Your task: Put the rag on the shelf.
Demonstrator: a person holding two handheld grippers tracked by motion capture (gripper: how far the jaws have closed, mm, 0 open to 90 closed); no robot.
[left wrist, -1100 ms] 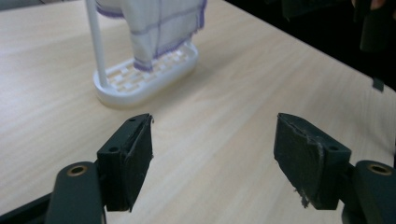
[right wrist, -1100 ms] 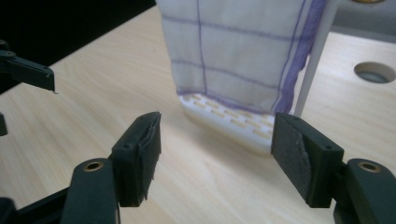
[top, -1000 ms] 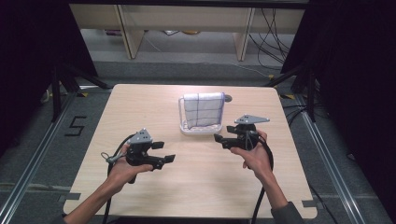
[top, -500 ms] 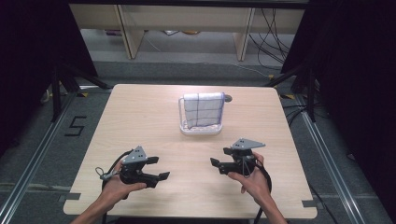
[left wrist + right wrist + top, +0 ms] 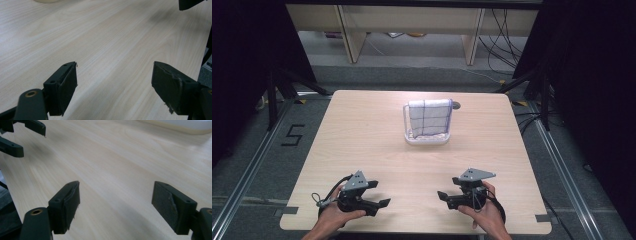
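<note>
Cloth, white with a dark blue grid, hangs draped over the wire frame of a small white rack that stands on the far half of the tabletop, well apart from both hands. Nearer the camera than the rack, at the front edge, the left claw sits low over the wood in the person's left hand, its tips angled inward. The right claw, held in the right hand, faces it from the rack's other side, a grey three-cornered plate on top. Both claws are released: their jaws have just been opening and stand wide apart with bare wood between them, as the left gripper view and the right gripper view show; worn pads line the inner faces. Black cables trail from each tool toward the person. Pale wood grain covers the tabletop. Beyond the rack lies a grey floor with loose cables and wooden furniture legs; left of the tabletop a "5" is marked on the floor, and black drapes close both sides.
</note>
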